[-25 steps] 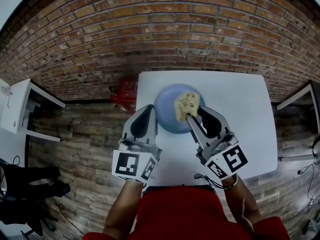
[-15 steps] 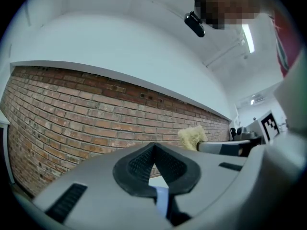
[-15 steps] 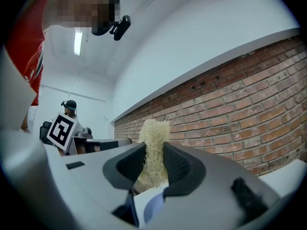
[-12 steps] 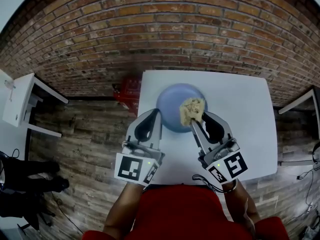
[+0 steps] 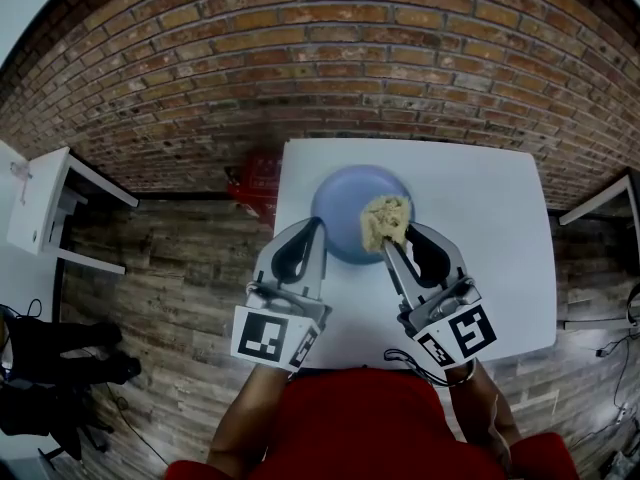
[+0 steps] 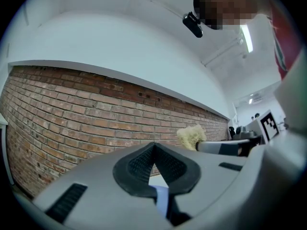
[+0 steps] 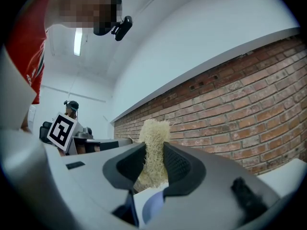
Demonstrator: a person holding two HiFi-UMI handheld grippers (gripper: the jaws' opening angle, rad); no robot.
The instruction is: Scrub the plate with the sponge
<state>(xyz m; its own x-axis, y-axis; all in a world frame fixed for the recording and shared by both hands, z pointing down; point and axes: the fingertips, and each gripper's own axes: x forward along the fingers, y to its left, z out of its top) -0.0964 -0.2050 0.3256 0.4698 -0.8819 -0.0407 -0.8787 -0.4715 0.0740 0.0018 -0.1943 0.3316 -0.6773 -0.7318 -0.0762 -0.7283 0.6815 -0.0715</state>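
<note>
Now scrubbing: right hand-held gripper [image 5: 388, 240] clamps sponge [image 5: 384, 218] over plate [image 5: 340, 208]; left hand-held gripper [image 5: 317, 225] closed, empty. Next: wipe across.

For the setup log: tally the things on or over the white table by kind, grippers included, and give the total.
blue plate: 1
sponge: 1
grippers: 2, the left gripper and the right gripper
Total: 4
</note>
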